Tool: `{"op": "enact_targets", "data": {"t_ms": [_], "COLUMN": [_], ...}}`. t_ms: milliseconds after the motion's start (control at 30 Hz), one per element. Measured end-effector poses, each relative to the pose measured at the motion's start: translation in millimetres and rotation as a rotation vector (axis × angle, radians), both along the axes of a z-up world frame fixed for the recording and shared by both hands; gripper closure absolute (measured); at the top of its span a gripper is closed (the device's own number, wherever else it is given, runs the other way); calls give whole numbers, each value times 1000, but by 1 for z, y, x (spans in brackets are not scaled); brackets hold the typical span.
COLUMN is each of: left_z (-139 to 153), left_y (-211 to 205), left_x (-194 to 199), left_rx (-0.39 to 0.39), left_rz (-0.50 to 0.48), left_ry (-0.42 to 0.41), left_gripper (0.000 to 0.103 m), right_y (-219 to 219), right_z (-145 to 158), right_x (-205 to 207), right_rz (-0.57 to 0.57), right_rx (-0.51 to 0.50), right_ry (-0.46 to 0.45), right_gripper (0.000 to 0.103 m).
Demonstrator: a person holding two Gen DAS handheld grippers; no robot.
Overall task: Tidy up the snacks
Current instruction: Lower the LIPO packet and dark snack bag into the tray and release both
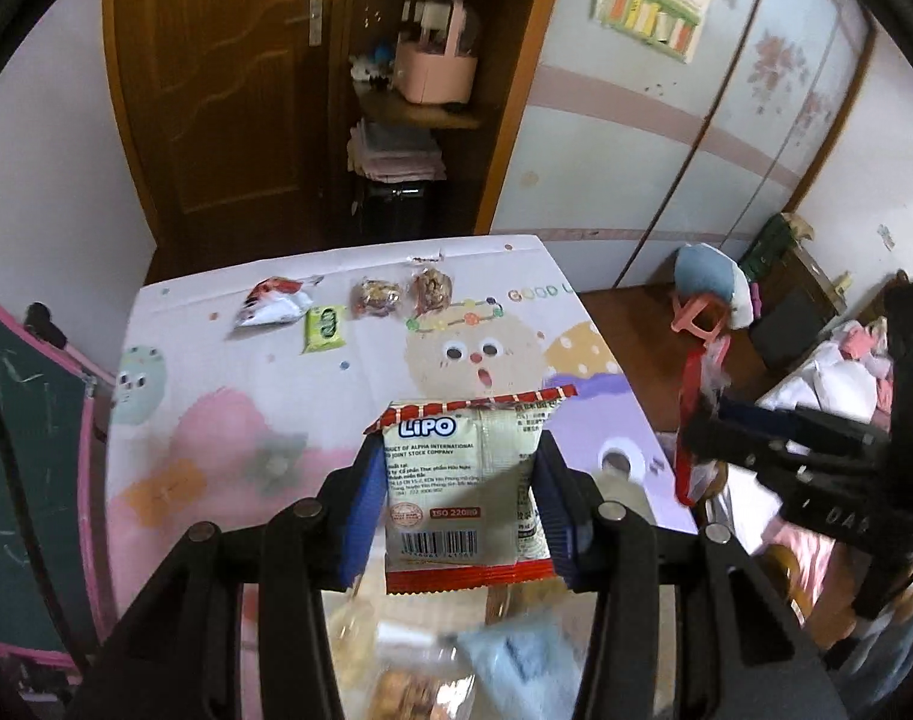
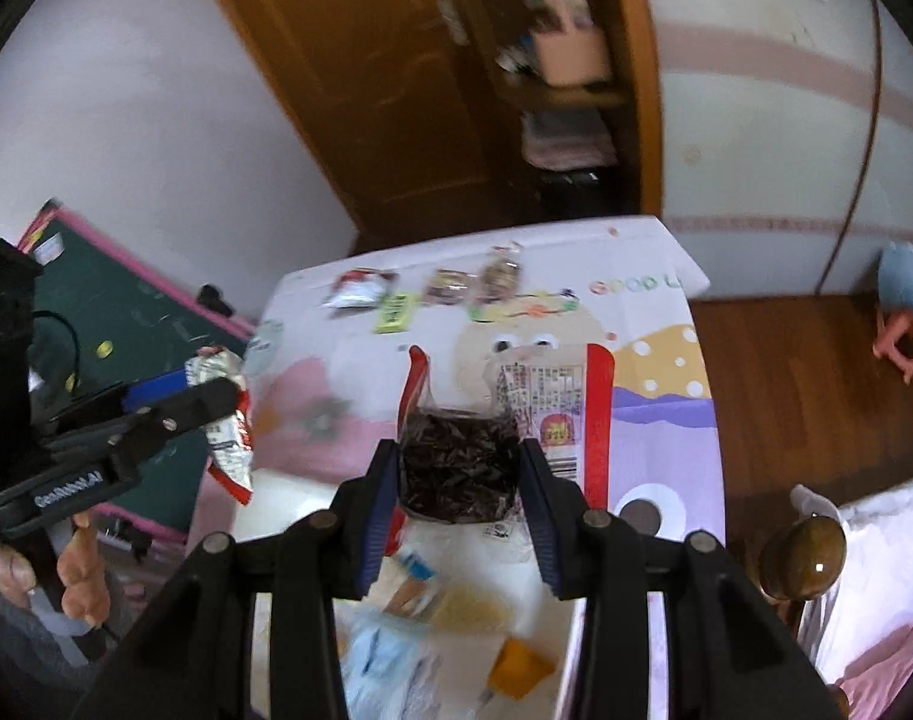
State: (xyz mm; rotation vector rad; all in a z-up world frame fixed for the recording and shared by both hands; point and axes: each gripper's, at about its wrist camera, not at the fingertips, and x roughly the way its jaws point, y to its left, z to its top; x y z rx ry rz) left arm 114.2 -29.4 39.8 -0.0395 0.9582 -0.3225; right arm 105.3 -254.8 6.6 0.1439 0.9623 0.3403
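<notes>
- In my left wrist view, the left gripper (image 1: 459, 498) is closed on a Lipo packet (image 1: 465, 492), both blue pads pressed to its side edges. The packet stands upright, lifted above the table (image 1: 216, 420), back panel and barcode facing me.
- Along the table's far edge I see a row of snacks: a white and red bag (image 1: 273, 306), a green packet (image 1: 324, 327) just beside it, then two clear-wrapped snacks (image 1: 402, 294) side by side.
- Off the table's right edge the right gripper (image 1: 705, 438) shows side-on, clamped on something red and clear.
- Below my claw, at the near edge, blurred packets (image 1: 432, 660) lie in a heap.
- In my right wrist view, the right gripper (image 2: 459, 498) is narrowed onto a clear bag of dark red pieces (image 2: 459, 468) with red side seams, held up over the table (image 2: 654, 420).
- At left, the left gripper (image 2: 216, 402) pinches the Lipo packet (image 2: 231, 438), past the table's left edge.
- The far-edge snack row (image 2: 432, 291) shows again, blurred.
</notes>
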Motion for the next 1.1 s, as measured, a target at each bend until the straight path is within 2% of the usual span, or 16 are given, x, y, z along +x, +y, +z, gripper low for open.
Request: {"op": "enact_targets", "data": {"t_ms": [100, 200, 333, 567, 733, 867, 900, 933, 967, 1000, 1033, 1100], "left_z": [-7, -21, -41, -71, -83, -85, -84, -84, -83, -82, -80, -79], "left_y": [8, 19, 33, 45, 40, 33, 32, 30, 28, 26, 24, 21], "left_x": [-34, -60, -87, -108, -111, -112, -113, -115, -117, -119, -121, -124], "left_rx": [10, -23, -57, -104, -60, -23, -10, 11, 25, 37, 43, 58], "left_rz": [-3, -10, 24, 82, 82, 78, 80, 83, 85, 88, 89, 81], "left_ry": [6, 44, 46, 58, 44, 12, -1, -23, -37, -53, -73, -89], "left_gripper": [57, 57, 57, 57, 57, 56, 53, 40, 20, 12, 7, 7], "right_y": [16, 25, 40, 52, 52, 54, 55, 56, 56, 57, 57, 58], "right_z": [9, 8, -5, -31, -41, -45, -47, -48, -48, -49, -50, -52], "right_x": [-27, -45, -66, -81, -78, -77, -78, -79, -81, -83, -86, -92], "right_rz": [31, 51, 71, 52, 1, -41, -48, -52, -53, -54, -57, -65], "right_rx": [-14, -13, -34, -40, -60, -122, -131, -129, -116, -105, -94, -82], "right_ry": [-23, -19, 4, 61, 53, 13, 10, 10, 12, 12, 12, 12], "right_gripper": [63, 63, 63, 63, 62, 62, 62, 61, 60, 59, 57, 56]}}
